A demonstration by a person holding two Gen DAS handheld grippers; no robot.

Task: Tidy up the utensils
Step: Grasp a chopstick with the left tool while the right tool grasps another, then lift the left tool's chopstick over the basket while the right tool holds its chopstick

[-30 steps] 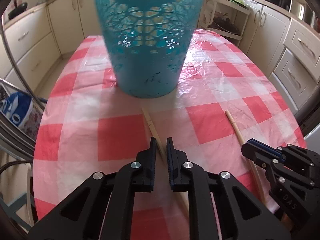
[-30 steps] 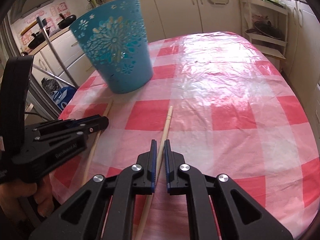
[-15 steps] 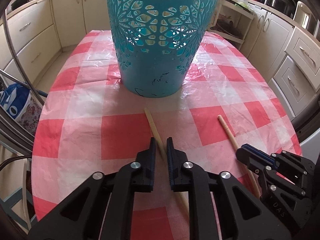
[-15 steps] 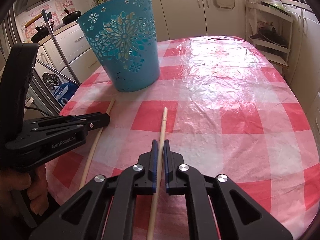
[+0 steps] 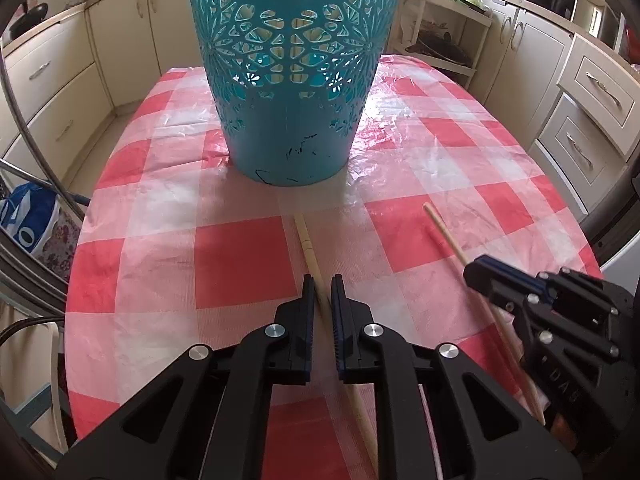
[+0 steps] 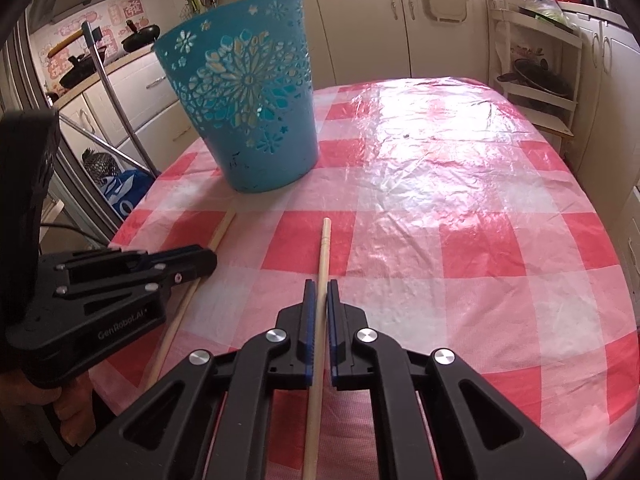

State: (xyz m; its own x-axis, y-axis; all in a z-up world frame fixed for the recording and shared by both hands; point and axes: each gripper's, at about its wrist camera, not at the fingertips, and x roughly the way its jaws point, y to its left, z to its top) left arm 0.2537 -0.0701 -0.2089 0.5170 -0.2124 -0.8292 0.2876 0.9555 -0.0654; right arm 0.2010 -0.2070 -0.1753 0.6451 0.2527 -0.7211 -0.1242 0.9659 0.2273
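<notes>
Two long wooden chopsticks are on the red-checked tablecloth in front of a teal openwork basket [image 5: 294, 68], also in the right wrist view [image 6: 248, 108]. My left gripper [image 5: 320, 284] is shut on the left chopstick [image 5: 306, 242], which runs between its fingers. My right gripper [image 6: 318, 288] is shut on the right chopstick [image 6: 325, 244]. In the left wrist view the right chopstick [image 5: 444, 230] and right gripper [image 5: 480, 276] show at the right. In the right wrist view the left gripper [image 6: 204, 260] and left chopstick [image 6: 222, 230] show at the left.
The oval table [image 6: 460, 208] has a glossy plastic cover. Cream kitchen cabinets [image 5: 592, 104] ring the room. A white shelf rack [image 6: 536, 80] stands behind the table. A blue bag [image 5: 24, 220] and metal tubes [image 6: 116, 104] are at the left.
Both grippers have risen and drawn back a little with the chopsticks in them. The basket now shows lower and more upright in the left wrist view.
</notes>
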